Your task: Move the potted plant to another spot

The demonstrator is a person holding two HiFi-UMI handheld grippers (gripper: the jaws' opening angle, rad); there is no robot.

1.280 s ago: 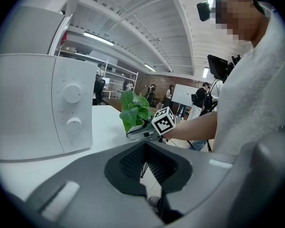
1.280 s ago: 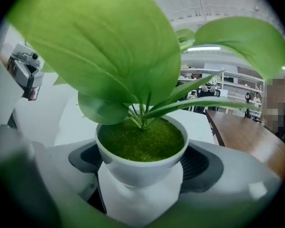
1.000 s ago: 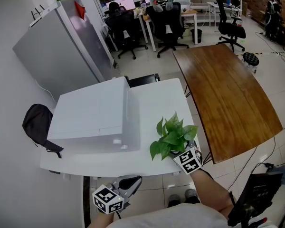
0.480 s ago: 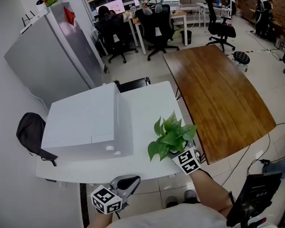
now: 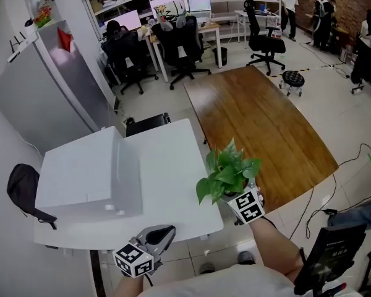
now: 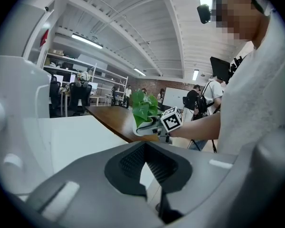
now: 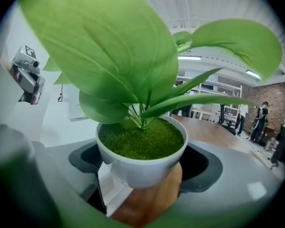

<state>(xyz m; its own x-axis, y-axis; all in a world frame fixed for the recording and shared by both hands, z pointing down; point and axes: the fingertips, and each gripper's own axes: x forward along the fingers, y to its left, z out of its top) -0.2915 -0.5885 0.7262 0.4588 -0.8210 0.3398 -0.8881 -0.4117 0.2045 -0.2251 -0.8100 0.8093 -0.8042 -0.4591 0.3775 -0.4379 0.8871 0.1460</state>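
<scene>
— Hanging in the air: potted plant (image 7: 141,148), white pot, broad green leaves, resting on no surface.
— Held by what?
— Clamped in the right gripper (image 5: 239,198), jaws spread wide and pressing on the pot's two sides.
— Hanging where, exactly?
— Just past the right edge of the white table (image 5: 173,159), above the narrow gap before the wooden table (image 5: 266,122). Shows brown wood right beneath the pot in the right gripper view.
— And the other side?
— Taken by the left gripper (image 5: 166,232), low off the white table's front edge, well apart from the plant. Jaws pressed together, tips meeting, grasping nothing.
— Anything else nearby?
— Large white box (image 5: 80,178) filling the white table's left half, well apart from the plant. Black bag (image 5: 21,187) hanging at that table's left end.
</scene>
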